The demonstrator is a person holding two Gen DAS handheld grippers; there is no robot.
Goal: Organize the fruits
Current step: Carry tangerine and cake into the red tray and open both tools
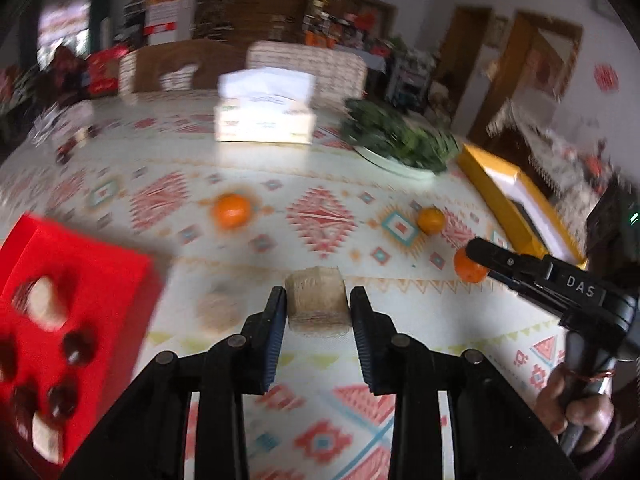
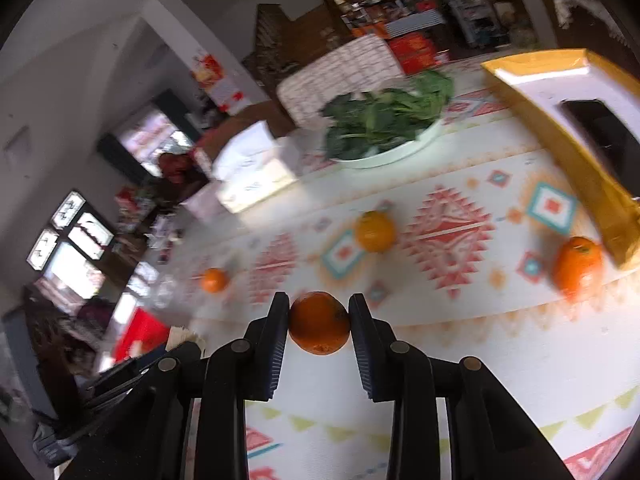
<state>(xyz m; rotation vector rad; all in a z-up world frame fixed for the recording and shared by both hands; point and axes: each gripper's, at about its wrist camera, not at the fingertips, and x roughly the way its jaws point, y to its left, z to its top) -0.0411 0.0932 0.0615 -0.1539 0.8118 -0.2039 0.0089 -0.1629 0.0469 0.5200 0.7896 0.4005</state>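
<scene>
Red tray (image 1: 76,280) with round holes seen at left of the left view, left gripper (image 1: 319,304) fingers pinching a beige foam cup (image 1: 316,304) at lower centre, right gripper (image 2: 319,312) fingers clamped on an orange (image 2: 319,329) above the patterned surface (image 2: 460,344), loose oranges (image 2: 375,231) noted beyond.

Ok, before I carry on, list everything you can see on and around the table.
oranges: four, orange, three loose on the cloth, one in the right gripper
foam sleeves: four, beige, one on the cloth, two in the red box, one in the left gripper
red box: one, red, round holes, left edge
tissue box: one, white, far side
plate: one, white, heaped with dark greens
yellow box: one, yellow, right edge
tablecloth: one, pale, red pattern
left gripper: black, shut on a sleeve
right gripper: black, shut on an orange
hand: one, on the right gripper's handle
</scene>
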